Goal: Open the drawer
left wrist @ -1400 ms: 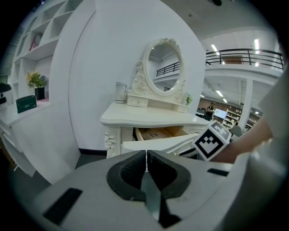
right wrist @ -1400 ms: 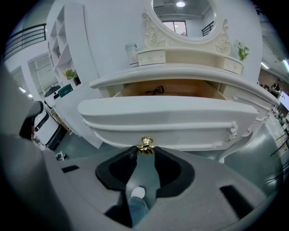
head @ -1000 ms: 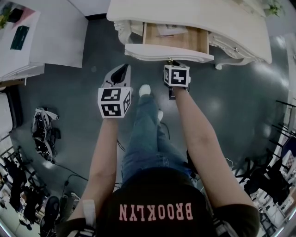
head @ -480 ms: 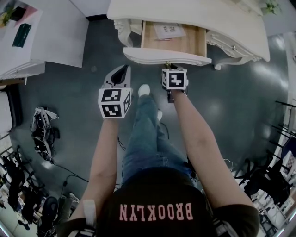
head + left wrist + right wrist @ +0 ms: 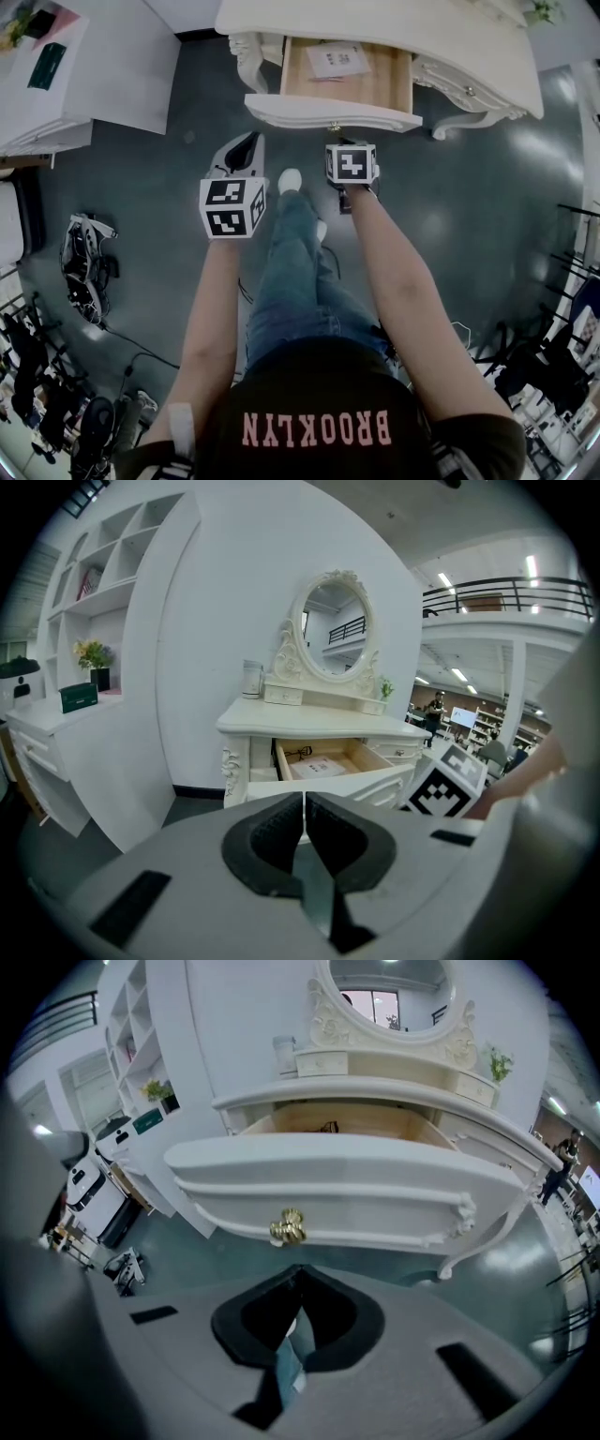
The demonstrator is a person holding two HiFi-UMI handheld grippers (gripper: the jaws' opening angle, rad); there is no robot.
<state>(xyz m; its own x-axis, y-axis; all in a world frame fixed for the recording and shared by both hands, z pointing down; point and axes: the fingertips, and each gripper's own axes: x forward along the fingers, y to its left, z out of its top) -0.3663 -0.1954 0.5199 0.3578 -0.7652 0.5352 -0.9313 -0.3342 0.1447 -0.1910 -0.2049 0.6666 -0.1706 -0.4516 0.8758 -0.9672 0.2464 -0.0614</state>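
Observation:
The cream dressing table's drawer (image 5: 330, 112) stands pulled out, its wooden inside showing with a sheet of paper (image 5: 337, 61) in it. In the right gripper view its front panel (image 5: 356, 1190) and gold knob (image 5: 288, 1227) lie just beyond my right gripper (image 5: 299, 1269). That gripper's jaws have just closed, with nothing between them and a small gap to the knob. In the head view the right gripper (image 5: 348, 142) sits just below the knob (image 5: 331, 127). My left gripper (image 5: 246, 141) hangs left of it, shut and empty (image 5: 304, 794), with the open drawer (image 5: 323, 761) ahead of it.
The table's curved legs (image 5: 464, 122) flank the drawer. A white cabinet (image 5: 84, 84) stands at the left. The person's leg and white shoe (image 5: 292, 180) are between the grippers. Cables and gear (image 5: 84, 262) lie on the floor at lower left.
The drawer has come out further, showing more of its inside. The right gripper has come off the knob, drawn back a little and closed. The left gripper has hardly shifted.

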